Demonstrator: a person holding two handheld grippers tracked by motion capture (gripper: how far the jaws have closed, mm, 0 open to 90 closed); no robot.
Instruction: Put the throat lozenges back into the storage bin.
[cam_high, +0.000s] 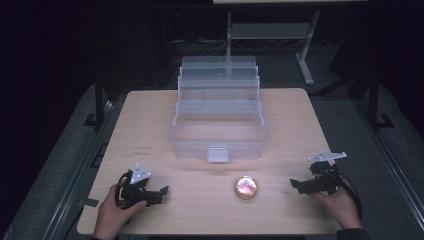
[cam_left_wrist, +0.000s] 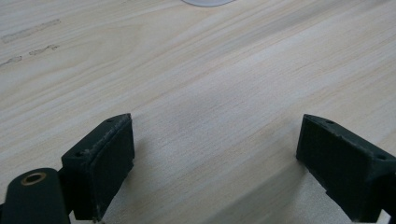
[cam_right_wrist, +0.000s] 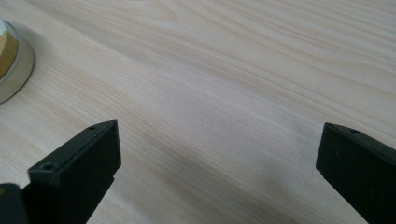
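Observation:
A small round gold-rimmed tin (cam_high: 246, 187) with a pinkish top lies on the wooden table (cam_high: 150, 115), near the front and a little right of centre. Its edge also shows at the far left of the right gripper view as the tin (cam_right_wrist: 10, 63). My left gripper (cam_high: 161, 193) rests low at the front left, held in a hand, jaws wide apart with only bare wood between them (cam_left_wrist: 215, 149). My right gripper (cam_high: 296, 186) sits at the front right, pointing left toward the tin, also open and holding nothing (cam_right_wrist: 219, 154).
A clear plastic tiered organizer box (cam_high: 218, 112) stands open at the middle back of the table, its latch facing me. A metal stand (cam_high: 305, 47) and dark floor lie beyond the far edge. Bare wood lies between the grippers and the box.

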